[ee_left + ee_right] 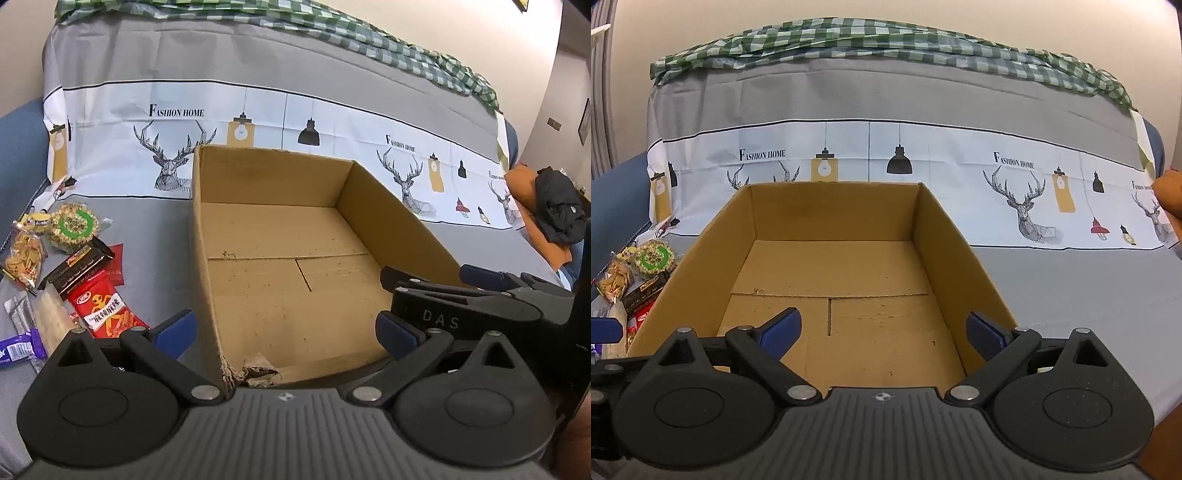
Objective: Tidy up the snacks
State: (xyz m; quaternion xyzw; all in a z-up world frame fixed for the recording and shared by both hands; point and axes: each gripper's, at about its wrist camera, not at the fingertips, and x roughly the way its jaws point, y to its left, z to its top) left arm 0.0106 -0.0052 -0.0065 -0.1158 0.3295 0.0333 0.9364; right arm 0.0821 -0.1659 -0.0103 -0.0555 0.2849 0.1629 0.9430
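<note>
An open cardboard box with nothing in it sits on the grey sofa cover; it also shows in the right wrist view. Left of it lies a pile of snacks: a red packet, a black bar, a round green-labelled rice cake, a clear bag of biscuits and a purple wrapper. My left gripper is open and empty, straddling the box's near left corner. My right gripper is open and empty over the box's near edge; it also shows in the left wrist view.
The sofa back carries a grey and white deer-print cover with a green checked cloth on top. An orange cushion with a black garment lies at the right. The box's near corner is torn.
</note>
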